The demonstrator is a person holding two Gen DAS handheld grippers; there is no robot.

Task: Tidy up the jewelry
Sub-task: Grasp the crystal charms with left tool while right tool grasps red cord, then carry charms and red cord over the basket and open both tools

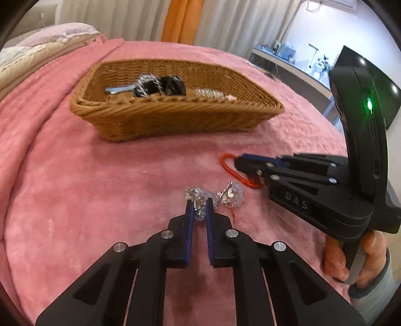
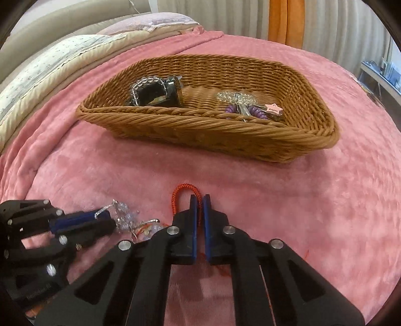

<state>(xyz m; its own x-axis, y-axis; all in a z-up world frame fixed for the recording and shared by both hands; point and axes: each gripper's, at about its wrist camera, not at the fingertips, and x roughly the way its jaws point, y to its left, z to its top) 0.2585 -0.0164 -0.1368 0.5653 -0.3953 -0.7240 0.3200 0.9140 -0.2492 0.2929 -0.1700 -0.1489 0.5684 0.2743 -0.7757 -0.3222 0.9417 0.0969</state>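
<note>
A brown wicker basket [image 1: 175, 117] [image 2: 205, 130] sits on the pink blanket and holds several pieces: a clear bead bracelet [image 2: 147, 87] on a black stand [image 2: 160, 95], a purple bead piece [image 2: 250, 110] and a pink star charm [image 2: 274, 109]. My left gripper [image 1: 199, 203] [image 2: 105, 218] is shut on a sparkly crystal piece [image 1: 198, 198] [image 2: 124, 214] lying on the blanket. A second crystal piece [image 1: 231, 194] lies just right of it. My right gripper [image 2: 199, 200] [image 1: 236, 163] is shut on a red cord loop [image 2: 184, 196] [image 1: 231, 168].
The pink blanket [image 1: 87, 188] covers the bed. Folded bedding and pillows [image 2: 50, 67] lie at the far left. Curtains [image 1: 180, 17] hang behind the bed. A desk [image 1: 288, 65] and a dark screen [image 1: 376, 82] stand at the right.
</note>
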